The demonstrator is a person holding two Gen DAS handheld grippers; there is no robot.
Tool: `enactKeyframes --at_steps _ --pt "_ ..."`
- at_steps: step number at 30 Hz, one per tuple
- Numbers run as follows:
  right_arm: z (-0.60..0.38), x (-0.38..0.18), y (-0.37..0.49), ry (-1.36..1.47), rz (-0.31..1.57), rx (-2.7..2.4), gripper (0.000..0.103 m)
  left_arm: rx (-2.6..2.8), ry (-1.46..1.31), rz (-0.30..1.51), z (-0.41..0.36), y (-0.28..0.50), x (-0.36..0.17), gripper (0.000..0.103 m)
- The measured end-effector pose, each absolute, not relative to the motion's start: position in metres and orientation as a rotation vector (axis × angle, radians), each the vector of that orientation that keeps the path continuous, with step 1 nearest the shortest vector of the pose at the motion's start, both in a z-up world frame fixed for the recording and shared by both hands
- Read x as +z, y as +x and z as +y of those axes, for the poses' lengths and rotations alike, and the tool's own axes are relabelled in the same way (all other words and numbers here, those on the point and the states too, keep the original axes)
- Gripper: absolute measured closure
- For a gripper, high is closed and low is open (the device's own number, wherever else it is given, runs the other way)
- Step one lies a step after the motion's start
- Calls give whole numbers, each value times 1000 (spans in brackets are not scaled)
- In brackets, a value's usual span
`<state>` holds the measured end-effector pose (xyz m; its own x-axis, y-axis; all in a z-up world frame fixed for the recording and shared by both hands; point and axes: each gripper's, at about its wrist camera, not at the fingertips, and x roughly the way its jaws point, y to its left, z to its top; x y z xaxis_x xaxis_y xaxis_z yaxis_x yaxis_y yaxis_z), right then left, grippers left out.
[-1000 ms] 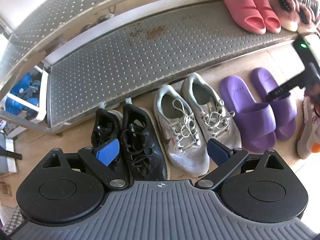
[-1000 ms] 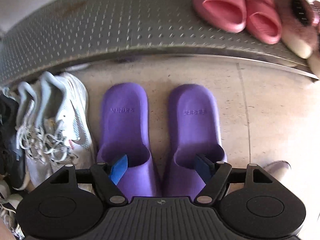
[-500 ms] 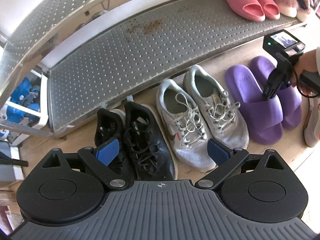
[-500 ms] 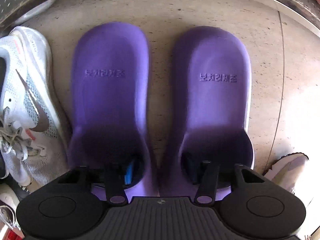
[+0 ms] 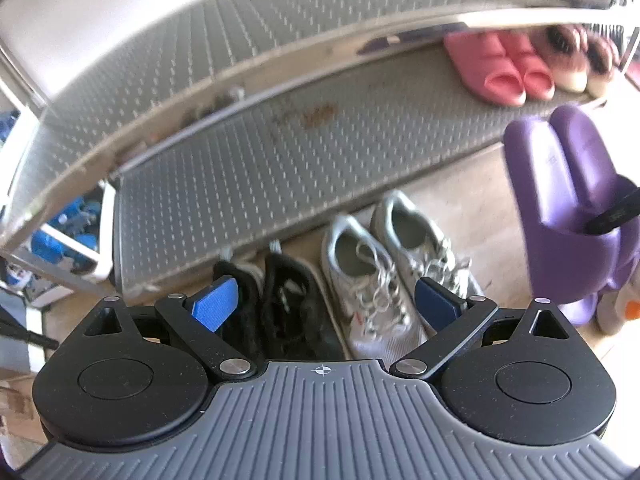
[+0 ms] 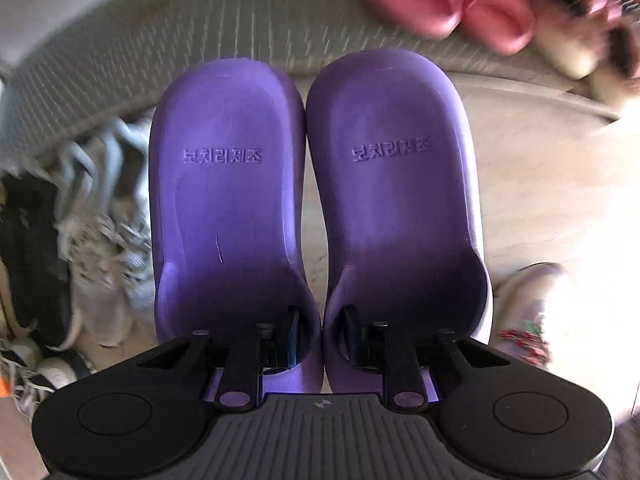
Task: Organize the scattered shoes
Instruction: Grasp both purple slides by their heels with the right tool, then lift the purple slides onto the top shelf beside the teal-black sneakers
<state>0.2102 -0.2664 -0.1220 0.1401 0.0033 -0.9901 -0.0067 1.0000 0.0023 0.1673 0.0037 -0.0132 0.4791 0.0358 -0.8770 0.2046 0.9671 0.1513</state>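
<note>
A pair of purple slippers [image 6: 224, 184] hangs off the floor, heels up and pressed side by side. My right gripper [image 6: 320, 328] is shut on the pair, one finger inside each toe strap and the inner walls pinched between them. The left wrist view shows the slippers [image 5: 560, 184] raised at the right, level with the lower shelf [image 5: 260, 168]. My left gripper [image 5: 326, 300] stands open above the black sneakers [image 5: 288, 312] and the grey-white sneakers [image 5: 380, 272], which sit on the floor in front of the shelf; it holds nothing.
Pink slippers [image 5: 500, 68] and fuzzy slippers [image 5: 576, 60] rest at the right end of the lower shelf. An upper shelf [image 5: 200, 40] overhangs it. Another light sneaker [image 6: 520, 312] lies on the floor at the right. A white rack with blue items [image 5: 60, 232] stands left.
My right gripper has shut with a finger in each purple slipper, drawn the two together and lifted them off the floor. The left gripper stays open over the sneakers and has tilted upward.
</note>
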Motion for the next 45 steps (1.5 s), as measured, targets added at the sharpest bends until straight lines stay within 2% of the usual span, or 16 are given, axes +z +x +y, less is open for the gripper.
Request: enactKeyframes --at_steps 13,18,19,20,22,23,25,30,35,40,45 --pt "-269 61 296 -152 1135 9 80 -111 208 1029 7 165 5 5" --pt "-259 51 373 -186 1110 -40 79 -113 234 1048 10 174 3 5" --pt "-260 43 384 -179 1065 -35 67 -111 243 1049 11 176 2 5" --pt "-261 36 394 -168 1012 -31 63 -107 254 1051 13 178 1 5" --pt "-264 29 393 -137 892 -33 44 -101 254 1059 16 182 -1 5" --pt "-265 25 391 -156 828 -32 43 -99 247 1067 18 185 -2 5" --pt "-267 25 385 -169 790 -19 30 -97 235 1080 20 187 -3 5" --pt "-281 38 345 -187 667 42 16 -108 244 1085 16 184 -5 5" --pt "-311 44 304 -87 619 141 15 -127 261 1091 8 178 -9 5" --pt "-334 16 295 -56 735 225 23 -137 284 1092 -3 178 -18 5" --pt "-330 -8 313 -86 778 248 10 -156 300 1098 -15 180 -24 5"
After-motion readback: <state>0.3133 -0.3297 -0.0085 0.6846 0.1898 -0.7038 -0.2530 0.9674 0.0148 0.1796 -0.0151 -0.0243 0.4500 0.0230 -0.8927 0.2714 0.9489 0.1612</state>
